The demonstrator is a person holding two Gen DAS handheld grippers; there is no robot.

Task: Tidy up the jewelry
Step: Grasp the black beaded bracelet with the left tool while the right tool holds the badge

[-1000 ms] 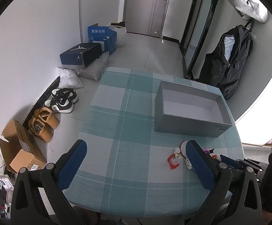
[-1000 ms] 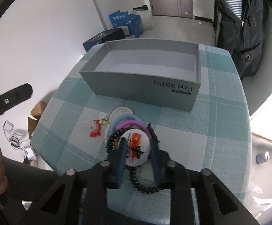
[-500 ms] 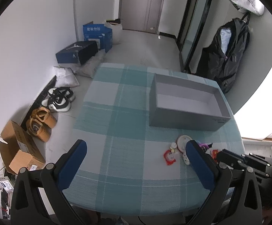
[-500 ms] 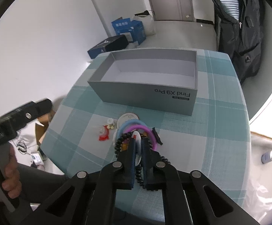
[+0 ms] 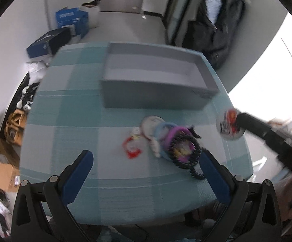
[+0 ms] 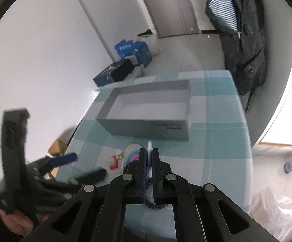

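Note:
A small pile of jewelry lies on the teal checked table in front of an open grey box. It holds a red piece, a white disc, blue and purple rings and a black beaded bracelet. My left gripper hangs open just short of the pile, nothing between its blue pads. My right gripper is shut on a round white badge with red and black print, held edge-on above the table to the right of the pile.
A dark backpack hangs beyond the table's far right corner. Blue boxes, shoes and cardboard boxes lie on the floor to the left. The table's rounded front edge is close below my left fingers.
My right gripper closed on the badge and lifted it off the pile. My left gripper moved closer to the pile and tipped downward.

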